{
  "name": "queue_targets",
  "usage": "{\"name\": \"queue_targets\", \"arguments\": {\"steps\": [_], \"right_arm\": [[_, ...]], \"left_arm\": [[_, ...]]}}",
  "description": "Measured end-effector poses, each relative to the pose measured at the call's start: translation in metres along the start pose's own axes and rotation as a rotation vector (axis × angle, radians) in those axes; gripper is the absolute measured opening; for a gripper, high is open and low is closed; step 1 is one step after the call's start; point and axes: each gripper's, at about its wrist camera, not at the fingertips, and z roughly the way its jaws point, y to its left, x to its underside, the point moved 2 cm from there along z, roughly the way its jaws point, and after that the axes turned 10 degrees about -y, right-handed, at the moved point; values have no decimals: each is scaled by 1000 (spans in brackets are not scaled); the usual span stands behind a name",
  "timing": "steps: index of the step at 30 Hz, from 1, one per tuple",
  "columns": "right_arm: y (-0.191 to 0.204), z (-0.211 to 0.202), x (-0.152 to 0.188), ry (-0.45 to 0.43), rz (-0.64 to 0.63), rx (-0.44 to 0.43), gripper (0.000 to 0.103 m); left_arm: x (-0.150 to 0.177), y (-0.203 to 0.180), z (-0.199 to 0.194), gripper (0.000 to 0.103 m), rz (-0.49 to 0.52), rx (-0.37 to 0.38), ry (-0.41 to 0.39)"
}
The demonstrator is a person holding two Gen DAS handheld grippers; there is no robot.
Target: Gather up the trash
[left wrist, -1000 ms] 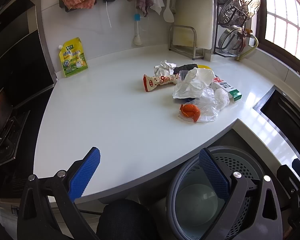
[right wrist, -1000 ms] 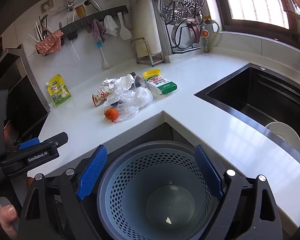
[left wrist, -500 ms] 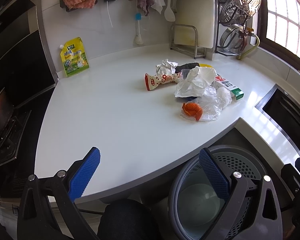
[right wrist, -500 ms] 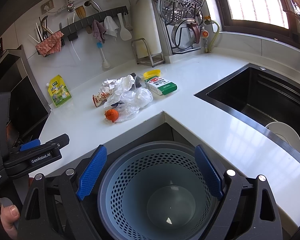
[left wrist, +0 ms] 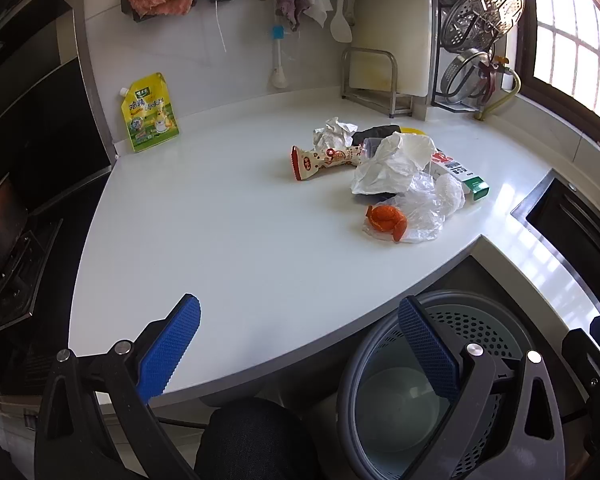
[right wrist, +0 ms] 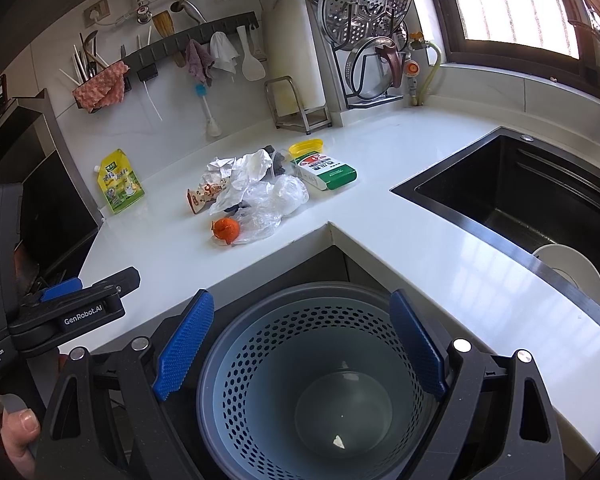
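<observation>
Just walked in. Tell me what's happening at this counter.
A person holds tongs in each hand; both the left tongs and right tongs are open and empty. The trash pile sits untouched on the counter: orange peel, plastic bags, wrappers. The bin below is almost empty. Nothing is collected yet.
</observation>
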Motion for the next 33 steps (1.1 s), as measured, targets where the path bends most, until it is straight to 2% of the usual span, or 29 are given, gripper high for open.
{"name": "queue_targets", "arguments": {"steps": [33], "right_arm": [[1,2,1,1,0,0,85]], "left_arm": [[3,-1,1,97,-5,3,7]]}}
